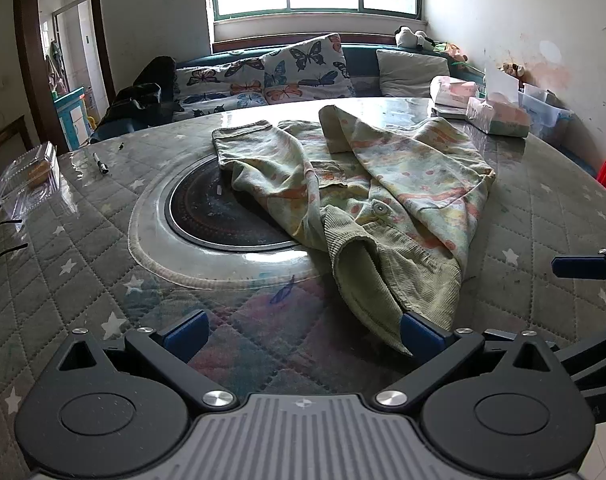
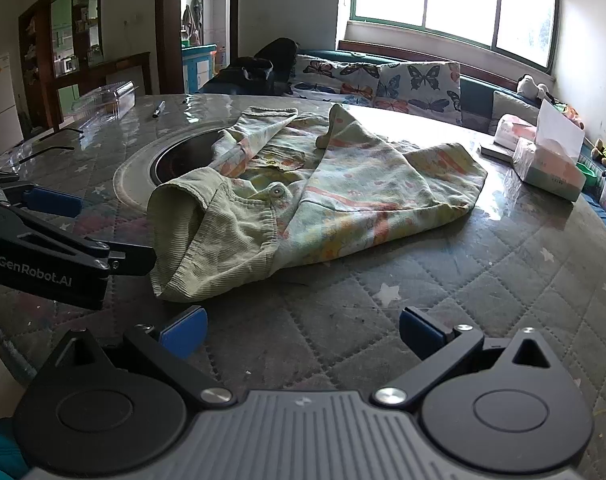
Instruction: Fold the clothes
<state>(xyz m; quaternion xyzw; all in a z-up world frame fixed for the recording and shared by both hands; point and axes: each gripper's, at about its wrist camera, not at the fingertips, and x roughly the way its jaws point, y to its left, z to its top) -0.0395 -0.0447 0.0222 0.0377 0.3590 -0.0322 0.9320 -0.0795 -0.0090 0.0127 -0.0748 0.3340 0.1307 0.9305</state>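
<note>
Left wrist view: the left gripper (image 1: 303, 336) is wide open at the bottom and holds nothing. Its right finger (image 1: 419, 336) sits at the hem of the green jacket (image 1: 383, 184), which lies crumpled mid-frame on the table (image 1: 83, 280).

Right wrist view: the right gripper (image 2: 303, 332) is wide open and empty, low over bare table, near the jacket's hem. Only this view shows the left gripper from the side, at the left edge.

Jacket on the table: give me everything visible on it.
The jacket lies crumpled and unfolded on the table, partly covering its dark round inset. Pale green corduroy outside, pastel printed lining turned out, one round button, an open cuff facing the cameras. Both grippers are open; the left gripper has one finger at the hem, the right gripper is clear.
</note>
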